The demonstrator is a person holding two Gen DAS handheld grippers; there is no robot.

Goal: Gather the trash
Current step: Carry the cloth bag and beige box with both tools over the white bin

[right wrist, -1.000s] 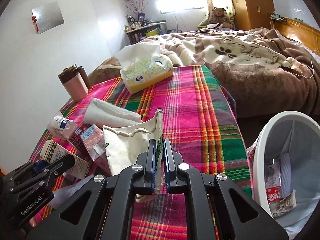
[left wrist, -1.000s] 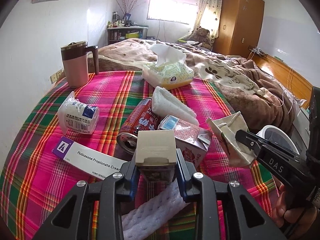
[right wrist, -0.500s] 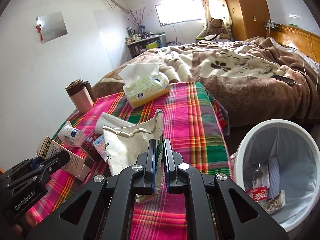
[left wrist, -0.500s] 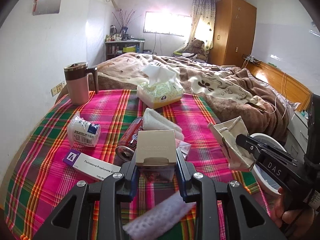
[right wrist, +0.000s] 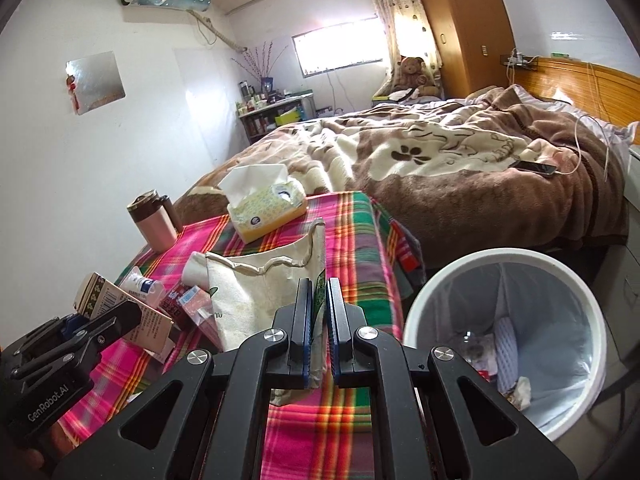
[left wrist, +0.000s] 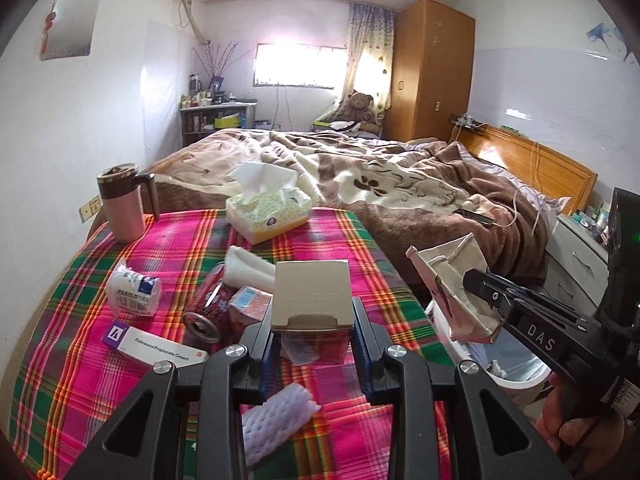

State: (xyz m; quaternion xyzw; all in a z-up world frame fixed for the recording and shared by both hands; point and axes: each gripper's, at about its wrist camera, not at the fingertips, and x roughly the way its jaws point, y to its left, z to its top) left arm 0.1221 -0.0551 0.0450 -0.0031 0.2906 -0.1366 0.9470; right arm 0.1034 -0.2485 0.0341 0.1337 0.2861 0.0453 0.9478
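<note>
We work over a table under a pink, green and orange plaid cloth (left wrist: 168, 240), set against an unmade bed with a brown and cream blanket (left wrist: 380, 184) in a white-walled bedroom.

On the cloth we count one pink lidded mug (left wrist: 122, 204), one yellow tissue box (left wrist: 268, 212), one red drink can (left wrist: 208, 312) lying on its side, one white and purple cream carton (left wrist: 154, 344) and one white foam sleeve (left wrist: 276, 412).

Our left gripper (left wrist: 312, 328) is clamped on a tan cardboard box (left wrist: 312, 296), lifted above the clutter.

Our right gripper (right wrist: 318, 320) pinches a cream paper bag (right wrist: 260, 292), beside the round white bin (right wrist: 416, 320) on the floor.
</note>
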